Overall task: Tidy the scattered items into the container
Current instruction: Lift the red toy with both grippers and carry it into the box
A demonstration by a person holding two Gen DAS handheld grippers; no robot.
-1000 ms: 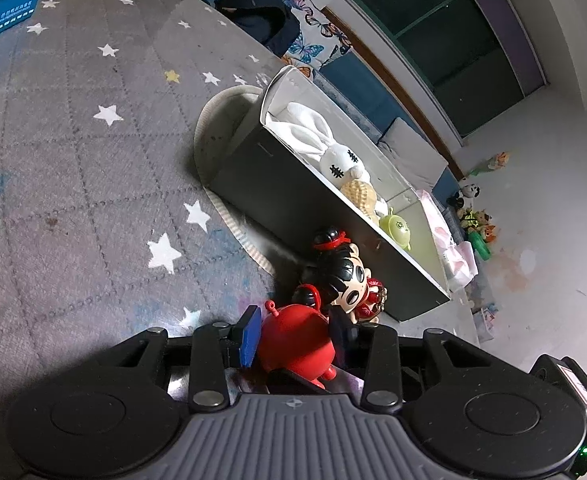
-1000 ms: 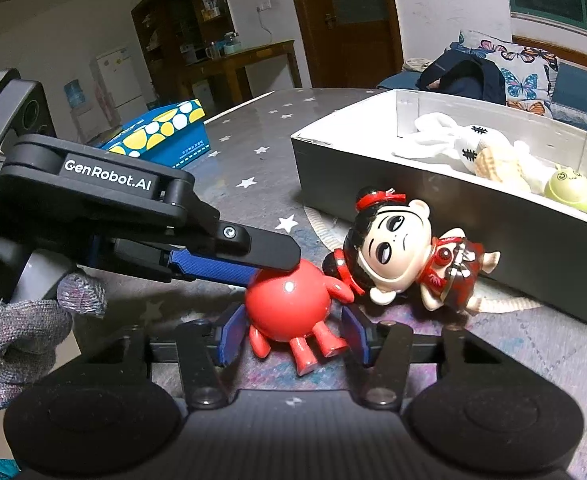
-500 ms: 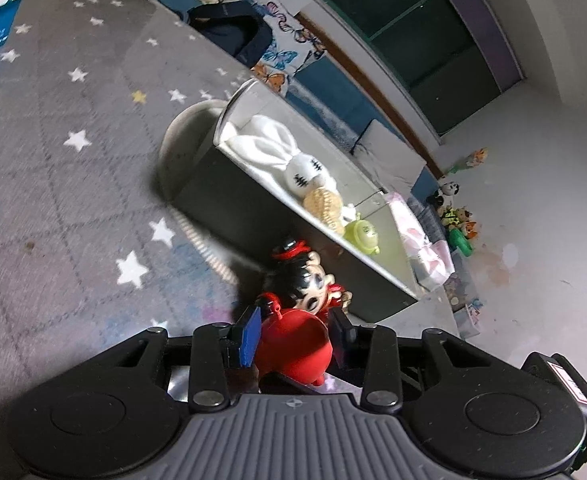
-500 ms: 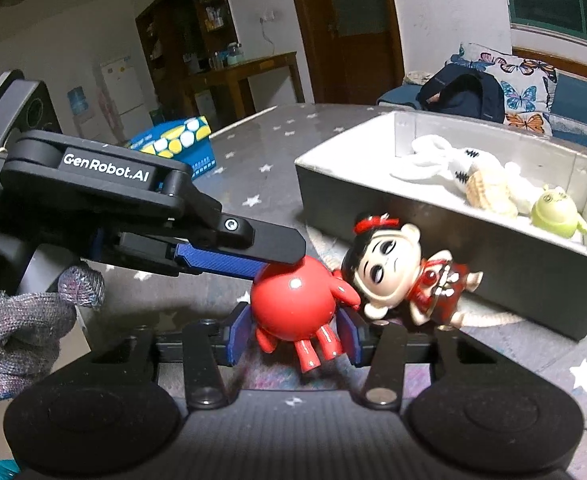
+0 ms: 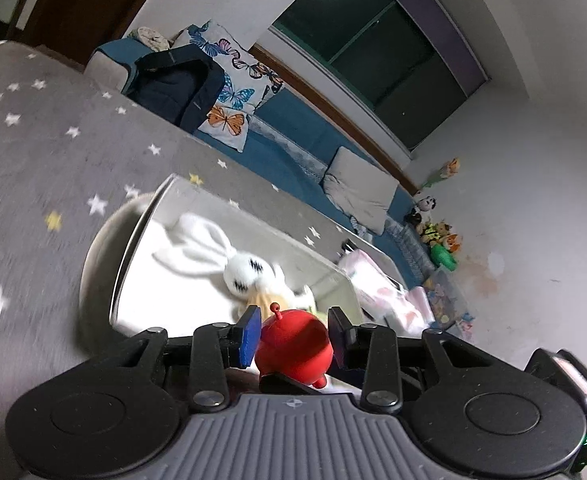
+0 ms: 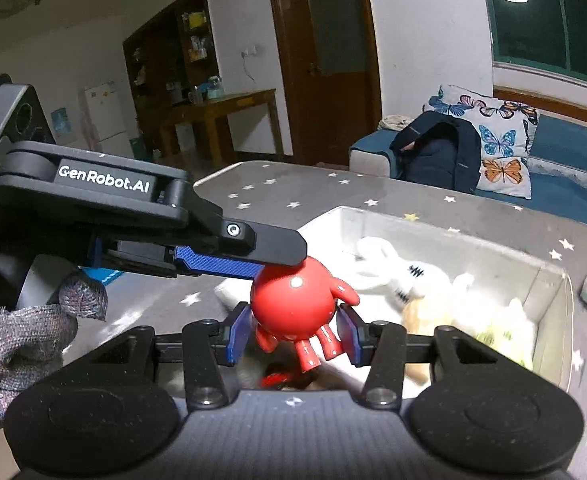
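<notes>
A round red toy figure (image 5: 293,346) (image 6: 293,304) is held in the air between both grippers. My left gripper (image 5: 293,332) is shut on it, with its upper finger (image 6: 249,248) on the toy's top in the right wrist view. My right gripper (image 6: 293,334) is shut on the toy's lower body. The grey box (image 6: 549,276) (image 5: 133,248) lies just ahead and below, holding a white plush rabbit (image 5: 229,264) (image 6: 397,276), a beige toy (image 6: 413,312) and a green toy (image 6: 501,328). The doll in red is mostly hidden under the right gripper.
The box sits on a round mat (image 5: 97,256) on a grey star-patterned table (image 5: 33,140). A pink packet (image 5: 377,288) lies beyond the box. A blue sofa with a dark backpack (image 6: 437,156) and butterfly cushions stands behind the table.
Both grippers have lifted the red toy off the table and carried it up toward the box. The doll in red has dropped out of sight below.
</notes>
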